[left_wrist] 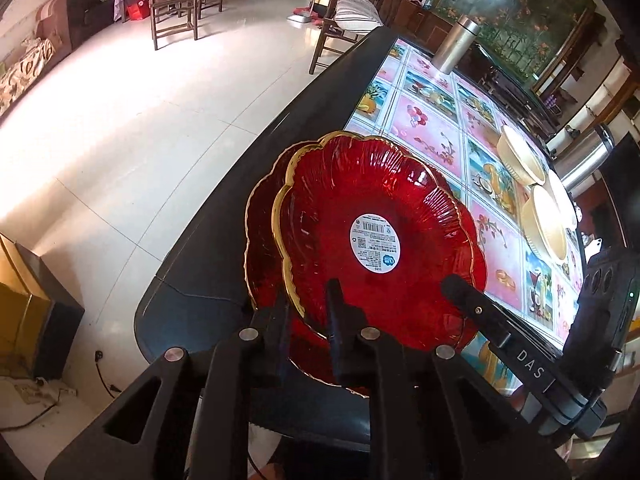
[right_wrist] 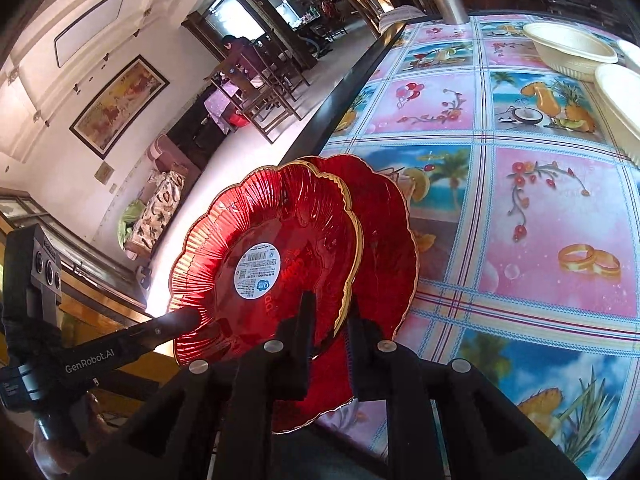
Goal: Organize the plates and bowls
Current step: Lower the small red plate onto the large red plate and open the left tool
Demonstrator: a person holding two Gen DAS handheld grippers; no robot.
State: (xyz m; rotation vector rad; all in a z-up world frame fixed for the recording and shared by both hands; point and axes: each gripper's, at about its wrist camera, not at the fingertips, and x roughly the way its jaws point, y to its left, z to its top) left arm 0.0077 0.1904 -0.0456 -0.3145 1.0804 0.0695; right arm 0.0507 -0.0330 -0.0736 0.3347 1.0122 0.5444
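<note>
Pinching one red plate (left_wrist: 372, 204) rim, both tongs (left_wrist: 308, 320) (right_wrist: 328, 324), readable "GenRobot.AI", "DAS".

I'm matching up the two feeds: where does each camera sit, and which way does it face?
Left wrist: on the left tool, facing along the table's near edge; the right tool enters at right.
Right wrist: on the right tool, facing across the tablecloth; the left tool enters at left.
Shared: red plate, cream bowls.

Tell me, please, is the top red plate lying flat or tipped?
Tipped: the top plate is raised off the lower plate, one edge higher, held at its rim by both grippers.
</note>
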